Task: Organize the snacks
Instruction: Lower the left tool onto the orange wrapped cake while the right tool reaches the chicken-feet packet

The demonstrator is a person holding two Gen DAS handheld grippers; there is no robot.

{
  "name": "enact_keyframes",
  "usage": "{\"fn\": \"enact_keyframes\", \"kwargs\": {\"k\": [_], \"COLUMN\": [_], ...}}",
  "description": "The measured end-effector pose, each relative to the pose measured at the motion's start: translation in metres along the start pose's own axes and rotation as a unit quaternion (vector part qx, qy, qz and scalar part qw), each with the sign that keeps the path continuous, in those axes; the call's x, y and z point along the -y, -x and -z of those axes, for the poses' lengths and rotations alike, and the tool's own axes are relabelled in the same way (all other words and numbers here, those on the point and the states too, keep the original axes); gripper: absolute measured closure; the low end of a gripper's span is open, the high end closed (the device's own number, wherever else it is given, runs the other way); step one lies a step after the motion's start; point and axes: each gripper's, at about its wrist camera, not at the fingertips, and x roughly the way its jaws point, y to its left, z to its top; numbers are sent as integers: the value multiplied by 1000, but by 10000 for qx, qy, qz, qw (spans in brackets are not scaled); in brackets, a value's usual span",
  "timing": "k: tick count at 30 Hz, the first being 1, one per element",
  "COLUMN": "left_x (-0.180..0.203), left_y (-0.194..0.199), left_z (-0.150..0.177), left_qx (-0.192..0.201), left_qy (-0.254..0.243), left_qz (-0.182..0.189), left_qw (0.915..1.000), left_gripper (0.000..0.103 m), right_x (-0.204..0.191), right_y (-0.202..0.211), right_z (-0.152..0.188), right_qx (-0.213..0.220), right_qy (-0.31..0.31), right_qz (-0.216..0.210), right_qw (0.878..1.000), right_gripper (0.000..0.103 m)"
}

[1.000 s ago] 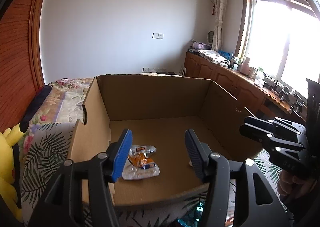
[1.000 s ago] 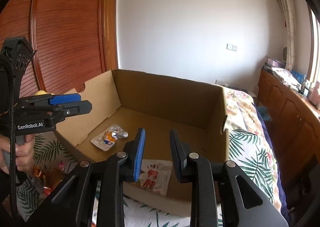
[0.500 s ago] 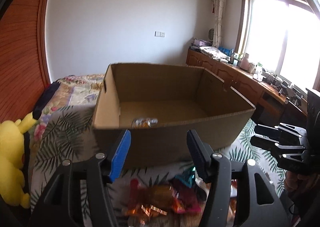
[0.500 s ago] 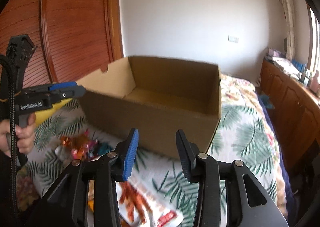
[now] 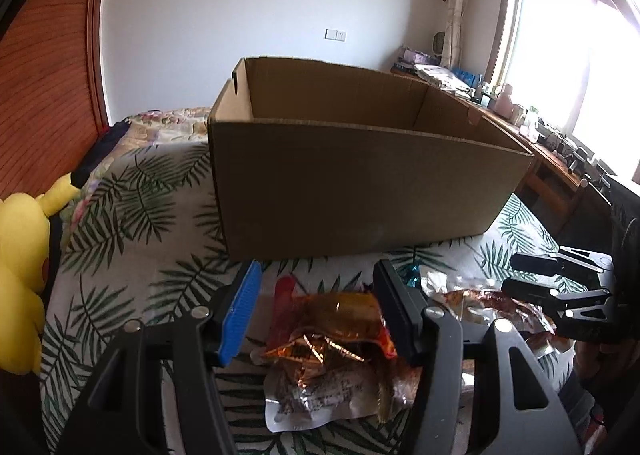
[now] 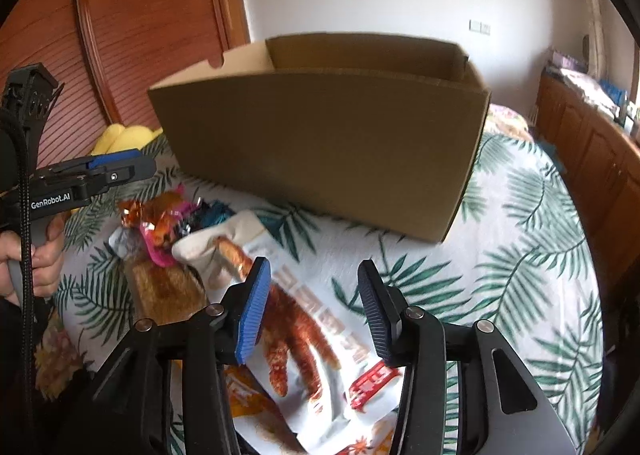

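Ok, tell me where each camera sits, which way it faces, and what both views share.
Left wrist: on the left claw, open, facing forward over an orange snack packet toward the cardboard box; the right claw shows at right.
Right wrist: on the right claw, open above a white snack bag, facing the box; the left claw and hand show at left.
Shared: box, snack pile, leaf-print bedspread.

My left gripper (image 5: 316, 309) hovers over snack packets (image 5: 332, 339); the cardboard box (image 5: 360, 183) sits at twelve o'clock, plush toy (image 5: 20, 263) at nine.
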Motion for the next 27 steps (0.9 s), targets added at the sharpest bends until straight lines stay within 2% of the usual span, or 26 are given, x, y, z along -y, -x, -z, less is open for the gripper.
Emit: {"fn": "enact_keyframes", "kwargs": {"k": [6,14,22,27], "left_x": [-2,-2,-1,2], "left_y": [-6,-11,-14,-15], "left_z": [7,9,12,12], "left_qx": [-88,-167,-242,-279], "left_qy": [40,17,6,-31], "left_qz": [29,72,100,122], "left_qw": [9999,9998,9997,9995], "left_gripper": [44,44,44,44], "right_x": [-8,-14,-15,-16], "right_y": [-11,-9,-2,-6], "right_z": [10,12,18,19], "right_qx": [-236,-306,-400,-482], "right_qy": [51,128,315,439], "right_qz": [-125,-235,-268,-224], "right_qw": [9996,9992,9983,9976], "right_gripper": [53,46,32,28]}}
